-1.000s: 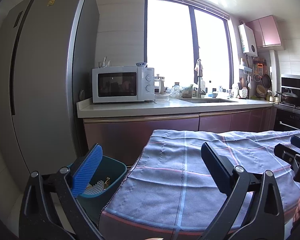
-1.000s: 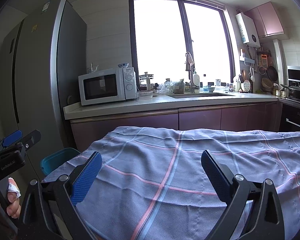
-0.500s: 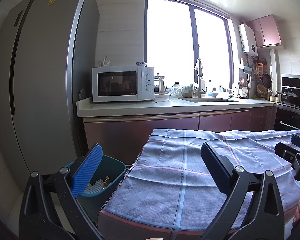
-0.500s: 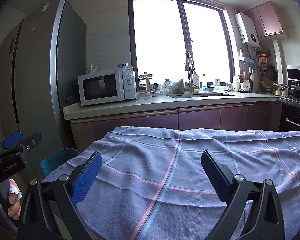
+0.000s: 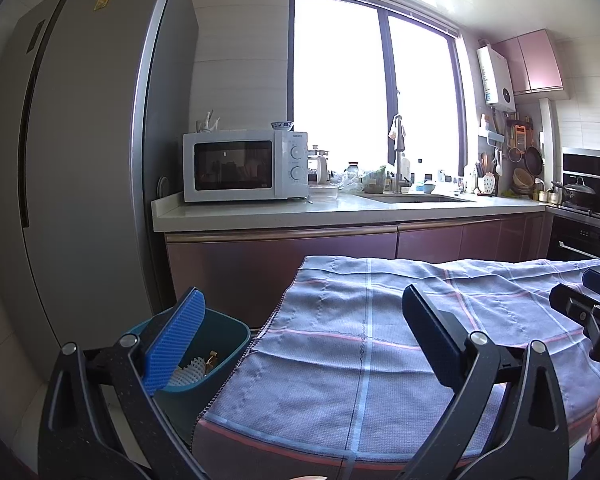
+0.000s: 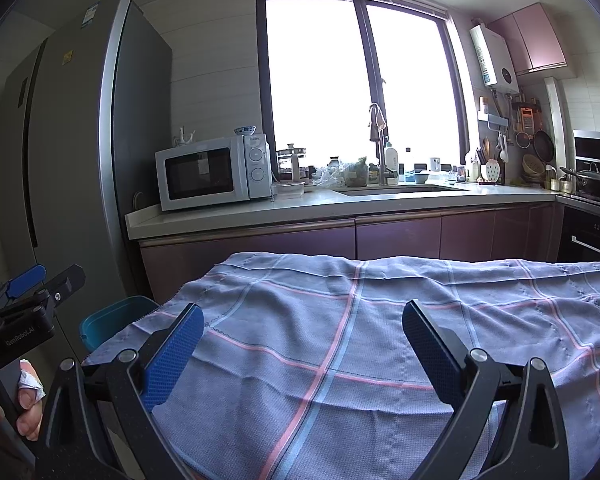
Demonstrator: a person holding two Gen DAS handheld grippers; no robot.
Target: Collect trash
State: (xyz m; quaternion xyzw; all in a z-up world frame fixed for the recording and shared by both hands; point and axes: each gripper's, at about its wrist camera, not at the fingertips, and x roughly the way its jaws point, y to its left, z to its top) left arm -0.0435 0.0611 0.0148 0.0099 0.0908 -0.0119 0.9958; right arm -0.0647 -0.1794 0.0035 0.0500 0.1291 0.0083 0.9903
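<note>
Left gripper spread over checked cloth, kitchen counter beyond

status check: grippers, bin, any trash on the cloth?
Left gripper open, empty. Right gripper open, empty. Bin beside table, trash inside. Cloth shows no trash.

A blue-grey checked tablecloth with pink and pale blue stripes fills the lower centre and right of both frames. Behind it runs a pale countertop over maroon cabinets. A white microwave stands at the counter's left end, a small bowl on top. A tall grey refrigerator fills the left. A bright window sits upper centre, a faucet below it.
</note>
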